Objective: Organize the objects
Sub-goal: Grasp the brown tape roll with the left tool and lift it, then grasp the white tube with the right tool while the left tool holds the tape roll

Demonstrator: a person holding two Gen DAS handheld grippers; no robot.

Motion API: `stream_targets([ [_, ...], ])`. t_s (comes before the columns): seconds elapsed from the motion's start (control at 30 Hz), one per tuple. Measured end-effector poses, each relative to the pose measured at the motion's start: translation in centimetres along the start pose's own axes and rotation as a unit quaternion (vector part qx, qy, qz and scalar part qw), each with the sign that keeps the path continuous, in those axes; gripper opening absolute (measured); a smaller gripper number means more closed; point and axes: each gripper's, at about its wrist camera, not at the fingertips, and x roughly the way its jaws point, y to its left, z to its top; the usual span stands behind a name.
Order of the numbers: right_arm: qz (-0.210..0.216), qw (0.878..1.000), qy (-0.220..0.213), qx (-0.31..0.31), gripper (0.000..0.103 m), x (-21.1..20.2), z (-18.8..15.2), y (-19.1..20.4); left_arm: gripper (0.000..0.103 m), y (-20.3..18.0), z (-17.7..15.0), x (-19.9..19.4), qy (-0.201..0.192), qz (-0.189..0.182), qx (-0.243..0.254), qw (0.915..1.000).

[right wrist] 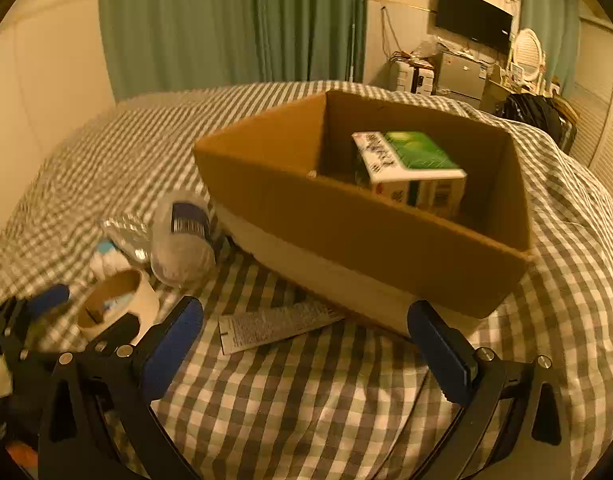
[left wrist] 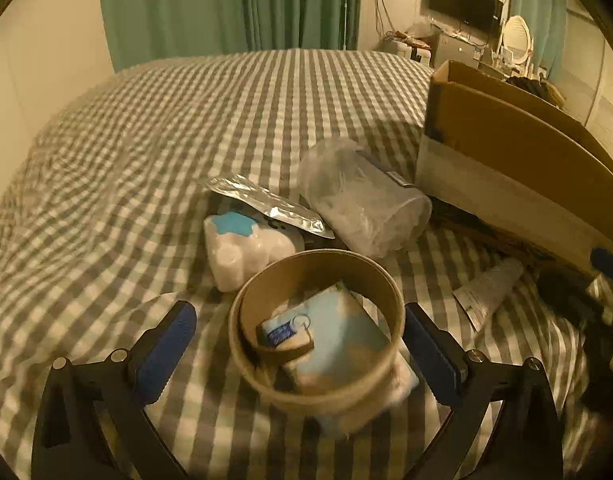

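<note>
On the checked bed (right wrist: 306,380) the cardboard box (right wrist: 346,224) sits far right, a green carton (right wrist: 410,168) inside. My left tongs (left wrist: 298,344) gape around the tape roll (left wrist: 318,360) — perhaps touching its right side. My right tongs (right wrist: 306,336) gape, empty, near the tube (right wrist: 274,324).
</note>
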Motion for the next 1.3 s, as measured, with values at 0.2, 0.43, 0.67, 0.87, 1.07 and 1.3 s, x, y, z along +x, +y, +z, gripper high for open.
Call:
stream_targets([
  [0.2,-0.004,0.998,0.056,0.021,0.103,2.9,-1.3,-0.6,0.084,0.7,-0.6,-1.1,-0.013,-0.015,-0.013,0.9997],
  [0.43,-0.002,0.995,0.09,0.05,0.103,4.0,-2.3,-0.2,0.084,3.0,-1.4,-5.2,-0.07,0.005,-0.047,0.9964],
  [0.67,-0.008,0.995,0.081,0.059,0.103,5.7,-1.0,2.0,0.084,6.1,-1.6,-5.8,-0.084,0.018,-0.106,0.9906],
  [0.87,-0.047,0.99,0.109,0.073,0.103,9.0,-1.2,1.8,0.084,6.2,-1.4,-4.8,-0.066,0.01,-0.102,0.9926],
  [1.07,-0.027,0.994,0.095,0.048,0.08,7.4,-2.3,0.5,0.084,6.3,-1.7,-5.1,-0.075,0.005,-0.098,0.9923],
  [1.3,0.007,0.994,0.107,-0.007,0.029,3.5,-4.7,-0.4,0.084,5.6,-1.6,-5.3,-0.077,0.012,-0.085,0.9933],
])
